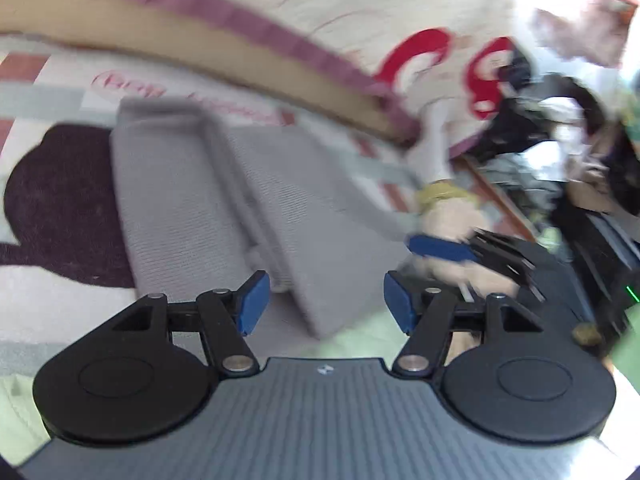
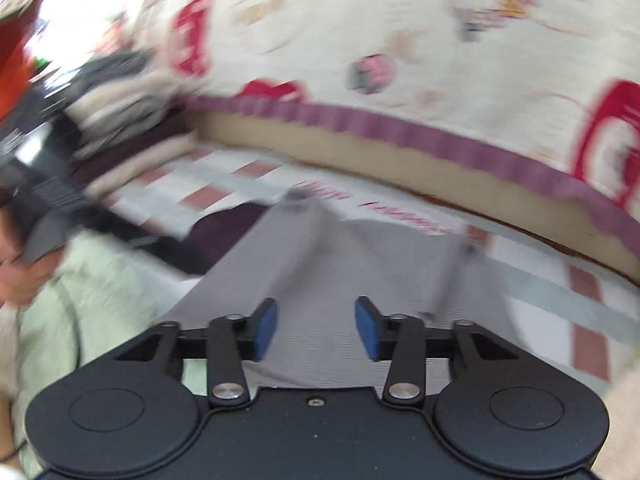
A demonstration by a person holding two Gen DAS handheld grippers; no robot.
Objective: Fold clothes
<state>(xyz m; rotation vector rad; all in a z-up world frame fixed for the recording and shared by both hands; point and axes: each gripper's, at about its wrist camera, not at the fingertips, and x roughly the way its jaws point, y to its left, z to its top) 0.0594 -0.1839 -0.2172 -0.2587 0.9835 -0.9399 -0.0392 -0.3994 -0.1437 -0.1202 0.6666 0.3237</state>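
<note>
One grey garment [image 1: 192, 200], two tongs [image 1: 326, 304] [image 2: 316, 328], one patterned blanket [image 2: 400, 40].

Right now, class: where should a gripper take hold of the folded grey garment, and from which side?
Grip the grey garment at its near edge, probably, coming in low from the gripper's own side. It lies flat on the patterned sheet, so only an edge offers the open left gripper any purchase.

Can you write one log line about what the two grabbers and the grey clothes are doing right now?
left gripper: open, empty | right gripper: open, empty | grey garment: folded, lying flat, not held | picture: blurry
</note>
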